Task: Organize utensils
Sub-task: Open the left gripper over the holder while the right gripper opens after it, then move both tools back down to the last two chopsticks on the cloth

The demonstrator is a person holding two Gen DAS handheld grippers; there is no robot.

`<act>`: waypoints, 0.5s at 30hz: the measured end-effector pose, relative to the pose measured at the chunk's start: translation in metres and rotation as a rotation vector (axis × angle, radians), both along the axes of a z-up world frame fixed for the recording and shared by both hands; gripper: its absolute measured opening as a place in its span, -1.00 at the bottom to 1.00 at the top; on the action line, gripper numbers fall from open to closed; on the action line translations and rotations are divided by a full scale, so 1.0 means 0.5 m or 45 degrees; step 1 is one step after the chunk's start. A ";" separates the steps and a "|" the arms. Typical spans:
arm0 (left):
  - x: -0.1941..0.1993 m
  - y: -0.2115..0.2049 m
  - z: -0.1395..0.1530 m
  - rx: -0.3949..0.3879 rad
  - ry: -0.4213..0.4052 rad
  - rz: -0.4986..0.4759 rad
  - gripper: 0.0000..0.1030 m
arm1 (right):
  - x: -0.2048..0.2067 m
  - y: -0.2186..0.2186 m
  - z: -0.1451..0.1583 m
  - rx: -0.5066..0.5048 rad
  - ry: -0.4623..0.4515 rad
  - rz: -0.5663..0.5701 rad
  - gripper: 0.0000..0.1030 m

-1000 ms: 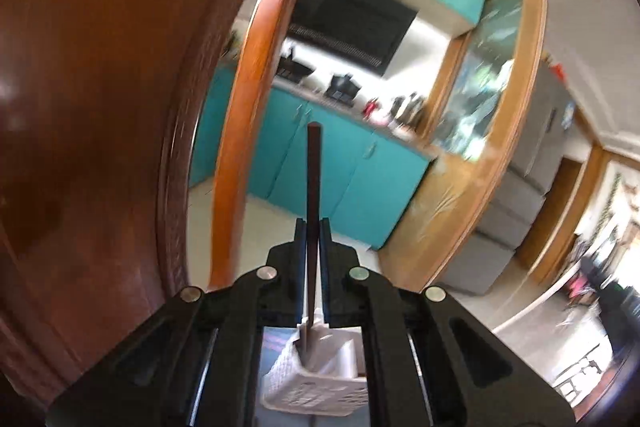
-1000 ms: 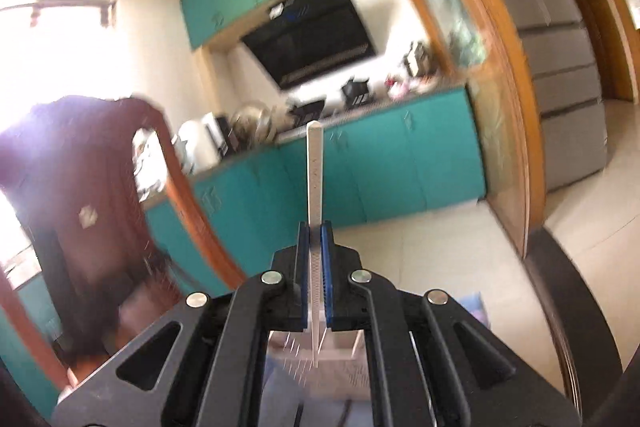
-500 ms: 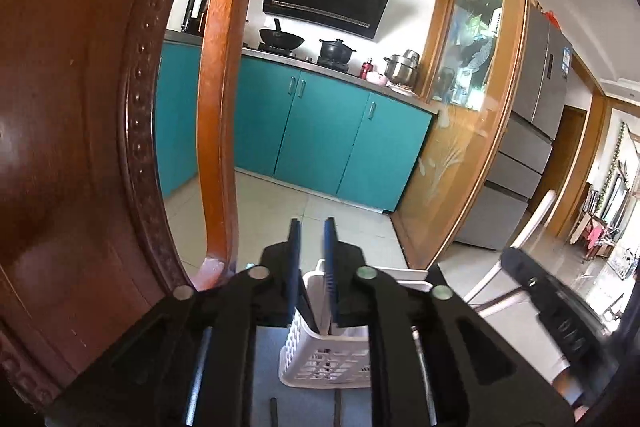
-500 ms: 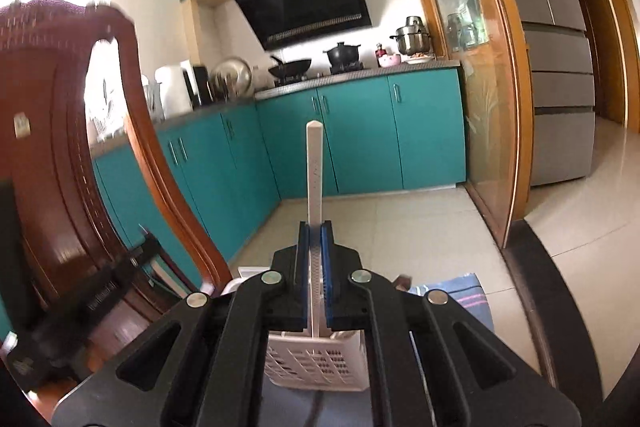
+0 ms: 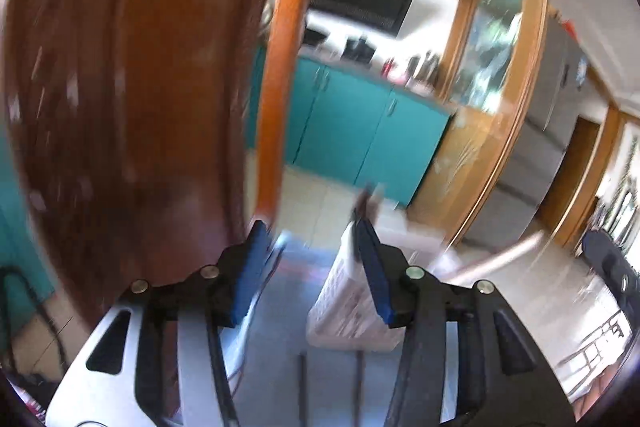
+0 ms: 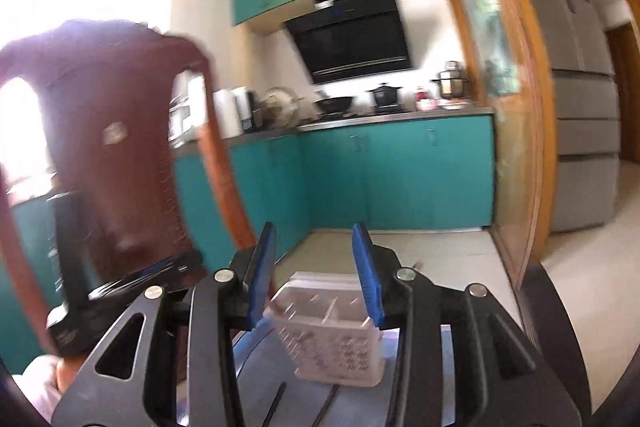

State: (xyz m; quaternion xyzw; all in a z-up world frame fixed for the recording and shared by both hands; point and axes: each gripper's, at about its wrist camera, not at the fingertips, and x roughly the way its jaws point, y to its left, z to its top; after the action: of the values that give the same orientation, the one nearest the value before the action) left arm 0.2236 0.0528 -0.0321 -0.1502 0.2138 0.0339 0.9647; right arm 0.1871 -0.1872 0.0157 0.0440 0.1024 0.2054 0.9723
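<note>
both grippers — left gripper (image 5: 310, 239), right gripper (image 6: 314, 247) — jaws opening, empty, above the white basket (image 6: 332, 331)

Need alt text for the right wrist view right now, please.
The right gripper, jaws opening with nothing between them, hangs over a white slotted utensil basket on the table. Behind are a dark wooden chair back and teal kitchen cabinets.

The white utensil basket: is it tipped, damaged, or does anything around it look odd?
The white utensil basket stands upright and looks undamaged. Dark chopsticks lie loose on the table before it, not yet sorted. Both views are motion-blurred, so I cannot check the basket's contents. Nothing else stands out.
</note>
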 end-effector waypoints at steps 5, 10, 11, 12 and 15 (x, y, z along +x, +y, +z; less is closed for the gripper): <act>0.000 -0.014 -0.066 0.065 0.200 0.043 -0.07 | 0.076 0.047 -0.206 -0.211 0.428 -0.006 -0.24; 0.004 -0.029 -0.088 0.173 0.297 0.081 -0.06 | 0.174 0.072 -0.353 -0.271 0.799 -0.063 -0.24; 0.006 -0.028 -0.094 0.169 0.315 0.079 -0.06 | 0.189 0.087 -0.366 -0.286 0.822 -0.057 -0.24; 0.011 -0.028 -0.093 0.168 0.324 0.078 -0.05 | 0.196 0.095 -0.372 -0.277 0.838 -0.047 -0.24; 0.011 -0.018 -0.097 0.150 0.345 0.075 -0.05 | 0.227 0.123 -0.395 -0.254 0.889 -0.060 -0.24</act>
State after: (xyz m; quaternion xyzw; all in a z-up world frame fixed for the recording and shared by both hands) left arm 0.2290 0.0438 -0.0808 -0.0934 0.3353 0.0946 0.9327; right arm 0.3007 -0.1259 -0.1819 0.0189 0.4468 0.1444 0.8827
